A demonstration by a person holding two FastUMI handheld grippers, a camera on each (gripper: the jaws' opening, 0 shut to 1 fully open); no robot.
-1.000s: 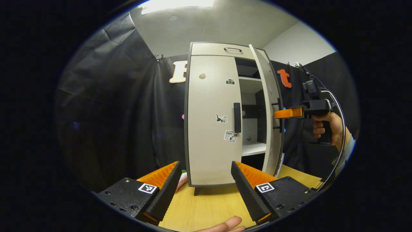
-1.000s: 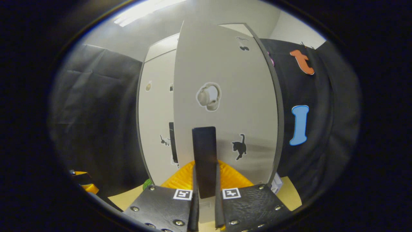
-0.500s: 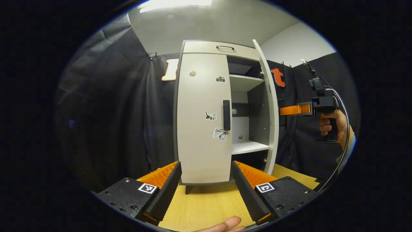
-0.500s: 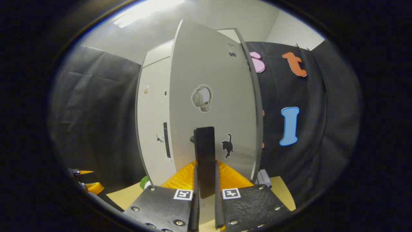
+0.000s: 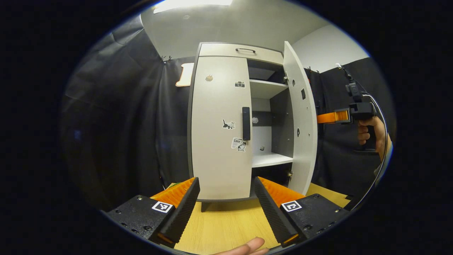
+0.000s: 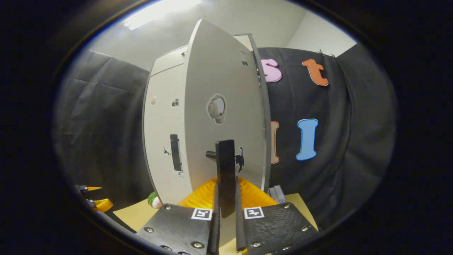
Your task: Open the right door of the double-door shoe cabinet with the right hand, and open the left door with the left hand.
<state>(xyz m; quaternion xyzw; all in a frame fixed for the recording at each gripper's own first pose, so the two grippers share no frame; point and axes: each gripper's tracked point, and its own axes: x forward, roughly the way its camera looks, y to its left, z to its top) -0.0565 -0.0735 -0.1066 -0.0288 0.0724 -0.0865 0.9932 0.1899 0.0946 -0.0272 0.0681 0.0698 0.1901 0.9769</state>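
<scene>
The pale shoe cabinet (image 5: 240,53) stands on the table ahead of me. Its left door (image 5: 219,131) is closed, and that door's black handle (image 5: 246,123) is up and a little right of my left gripper (image 5: 225,179), which is open and holds nothing. The right door (image 5: 300,120) stands swung wide, showing white shelves (image 5: 270,160). In the right gripper view my right gripper (image 6: 225,198) is shut on the black handle (image 6: 225,170) of the right door (image 6: 219,117). The left gripper view shows the right gripper (image 5: 327,117) beyond the door's edge, held by a hand (image 5: 370,132).
The cabinet rests on a wooden tabletop (image 5: 226,226). A drawer front with a handle (image 5: 245,50) tops it. A small green and white object (image 6: 153,200) lies by the cabinet's foot, and a small box (image 6: 276,193) sits behind the open door. A fingertip (image 5: 247,246) shows at the bottom edge.
The right door has swung farther open, drawn by my right gripper, which stays shut on its handle and has moved outward. My left gripper stays open and has shifted a little.
</scene>
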